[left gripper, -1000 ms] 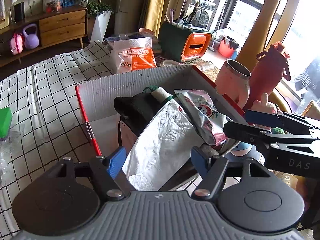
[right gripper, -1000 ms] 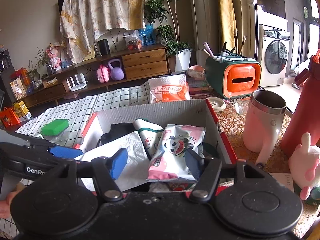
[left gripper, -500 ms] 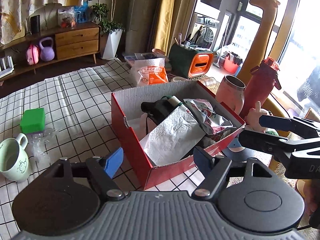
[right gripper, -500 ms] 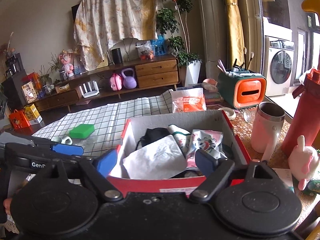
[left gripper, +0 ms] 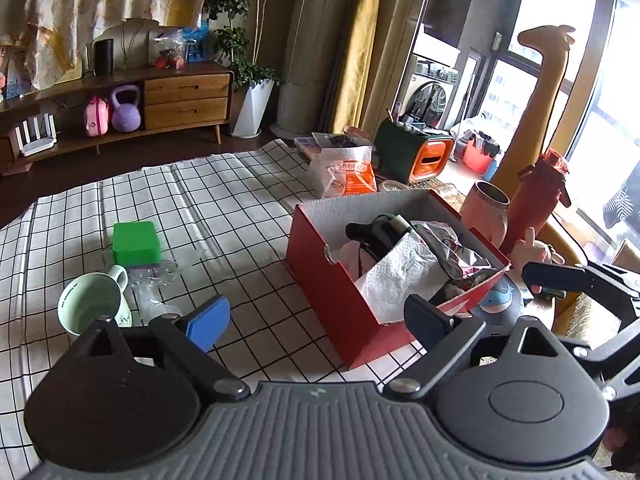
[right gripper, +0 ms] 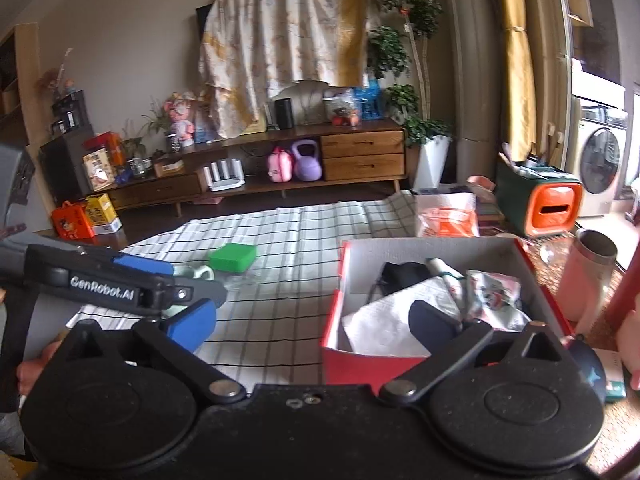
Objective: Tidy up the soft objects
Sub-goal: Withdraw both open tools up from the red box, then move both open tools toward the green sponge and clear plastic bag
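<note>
Nearest, the left gripper (left gripper: 316, 318) hangs over the checked cloth (left gripper: 224, 216) on the desk, its jaws opening wide with nothing between them. The right gripper (right gripper: 314, 322) likewise has its jaws opening, empty, just short of the red cardboard box (right gripper: 400, 356). The box stands toward the desk's right edge and holds a white tissue pack (left gripper: 404, 272), a printed wet-wipe pouch (right gripper: 496, 296) and a black bag (left gripper: 374, 234). Left of it sit a pale green mug (left gripper: 94, 308) and a green sponge block (left gripper: 136, 242). Beyond, an orange-and-white packet (left gripper: 348, 172) stands near the far edge.
</note>
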